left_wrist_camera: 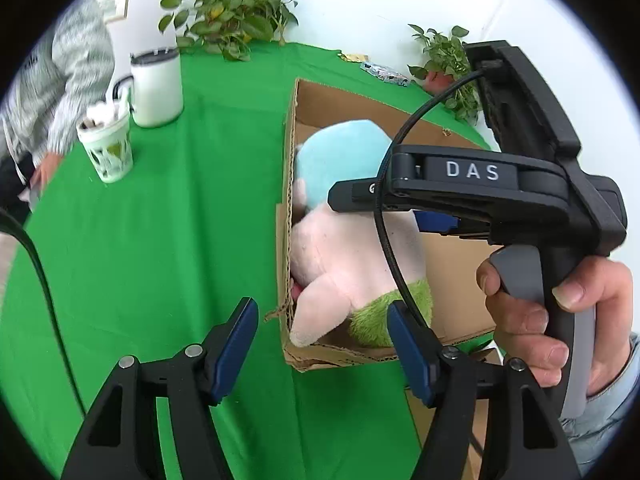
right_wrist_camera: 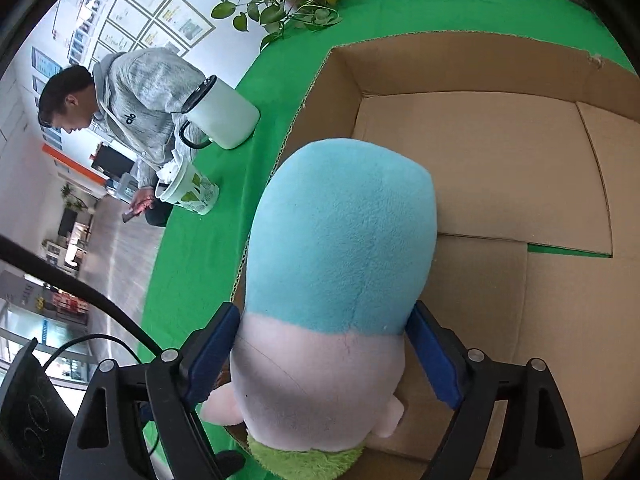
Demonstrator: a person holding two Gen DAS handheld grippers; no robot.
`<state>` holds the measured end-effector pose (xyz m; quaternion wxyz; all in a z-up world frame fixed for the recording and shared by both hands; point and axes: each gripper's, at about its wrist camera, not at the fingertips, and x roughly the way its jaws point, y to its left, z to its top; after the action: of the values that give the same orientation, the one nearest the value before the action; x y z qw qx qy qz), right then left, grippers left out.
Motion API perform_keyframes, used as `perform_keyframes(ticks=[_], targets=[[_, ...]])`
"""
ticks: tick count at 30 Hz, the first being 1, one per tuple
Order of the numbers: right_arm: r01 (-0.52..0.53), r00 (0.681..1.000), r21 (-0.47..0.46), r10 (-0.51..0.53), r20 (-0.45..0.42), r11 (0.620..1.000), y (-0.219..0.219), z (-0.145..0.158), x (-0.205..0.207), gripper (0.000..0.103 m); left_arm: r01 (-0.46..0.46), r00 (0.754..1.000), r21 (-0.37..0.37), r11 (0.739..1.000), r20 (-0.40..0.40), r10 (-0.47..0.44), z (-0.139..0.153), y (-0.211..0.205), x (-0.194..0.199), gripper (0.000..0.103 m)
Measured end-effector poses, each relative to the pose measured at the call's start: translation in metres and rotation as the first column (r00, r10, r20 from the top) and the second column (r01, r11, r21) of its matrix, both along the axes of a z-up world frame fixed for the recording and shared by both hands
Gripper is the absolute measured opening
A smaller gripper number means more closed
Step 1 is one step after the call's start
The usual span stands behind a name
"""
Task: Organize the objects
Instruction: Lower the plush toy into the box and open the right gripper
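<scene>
Plush (right_wrist_camera: 336,280) is clamped by the right gripper (right_wrist_camera: 324,360) inside the box (right_wrist_camera: 500,168) for stowing; left gripper (left_wrist_camera: 322,344) is held apart, empty.

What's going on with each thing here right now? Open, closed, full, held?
Left gripper: jaws open, holding nothing.
Right gripper: jaws shut on the plush toy.
Plush toy: held, inside the box.
Cardboard box: open on top.
White jug: upright, lid on.
Paper cup: upright, stuffed with tissue.
</scene>
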<state>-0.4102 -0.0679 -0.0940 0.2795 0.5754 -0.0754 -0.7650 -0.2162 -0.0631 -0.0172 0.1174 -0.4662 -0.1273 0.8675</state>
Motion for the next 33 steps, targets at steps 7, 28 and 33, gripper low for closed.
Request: perform_keyframes(ticks=[7, 28, 33], targets=[[0.048, 0.999, 0.15, -0.048, -0.004, 0.987, -0.02, 0.003, 0.01, 0.077, 0.041, 0.999, 0.053, 0.998, 0.009, -0.042, -0.012, 0.004, -0.001, 0.066], [-0.051, 0.992, -0.104, 0.063, 0.11, 0.993, 0.005, -0.015, 0.005, 0.071, 0.077, 0.997, 0.072, 0.994, -0.026, -0.075, -0.007, 0.0, 0.01, 0.067], [-0.054, 0.995, -0.088, 0.061, 0.077, 0.995, 0.008, -0.02, -0.001, 0.094, 0.071, 0.997, 0.062, 0.996, -0.024, -0.069, -0.009, 0.002, 0.006, 0.067]])
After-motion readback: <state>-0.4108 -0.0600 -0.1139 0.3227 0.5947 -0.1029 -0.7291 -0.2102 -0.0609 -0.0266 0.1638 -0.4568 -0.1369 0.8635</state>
